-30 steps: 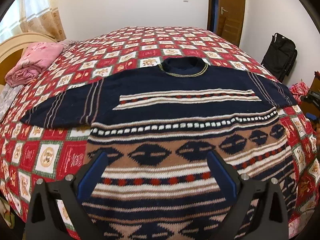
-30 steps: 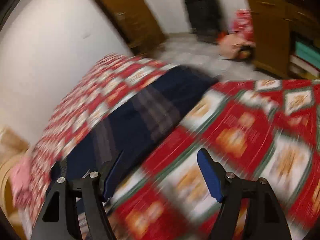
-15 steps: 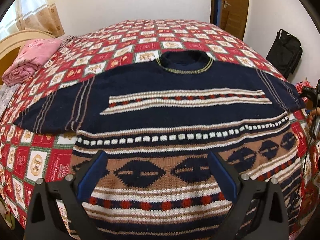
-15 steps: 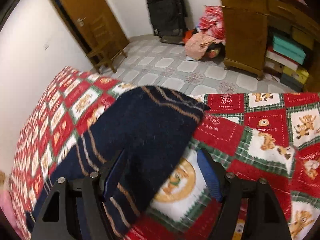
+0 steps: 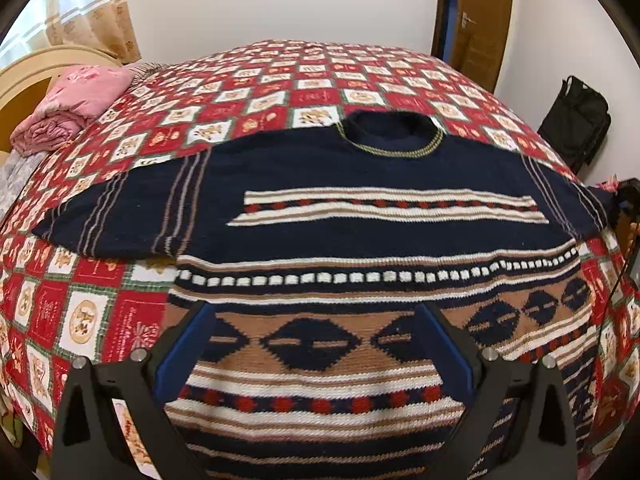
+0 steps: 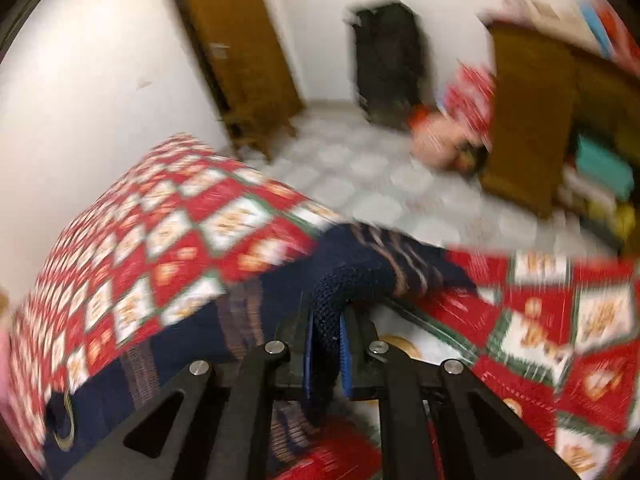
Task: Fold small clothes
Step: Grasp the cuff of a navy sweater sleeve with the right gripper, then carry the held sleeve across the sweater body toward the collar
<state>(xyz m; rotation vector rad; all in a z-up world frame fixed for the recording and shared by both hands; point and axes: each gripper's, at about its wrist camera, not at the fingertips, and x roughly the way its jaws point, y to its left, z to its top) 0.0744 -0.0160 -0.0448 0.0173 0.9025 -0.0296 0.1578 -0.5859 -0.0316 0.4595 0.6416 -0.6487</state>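
Since half a second ago the right gripper jaws have just been closing, now pinching the sweater sleeve on the bed. Left gripper jaws spread above the near hem. Carry the sleeve leftward across the chest, keeping it flat.

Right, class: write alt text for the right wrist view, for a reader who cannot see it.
The right gripper has just closed its blue-padded fingers on the navy knit sleeve of a sweater, lifting it slightly off the red patchwork bedspread. The image is motion-blurred; behind are a tiled floor, a wooden door and a black bag.
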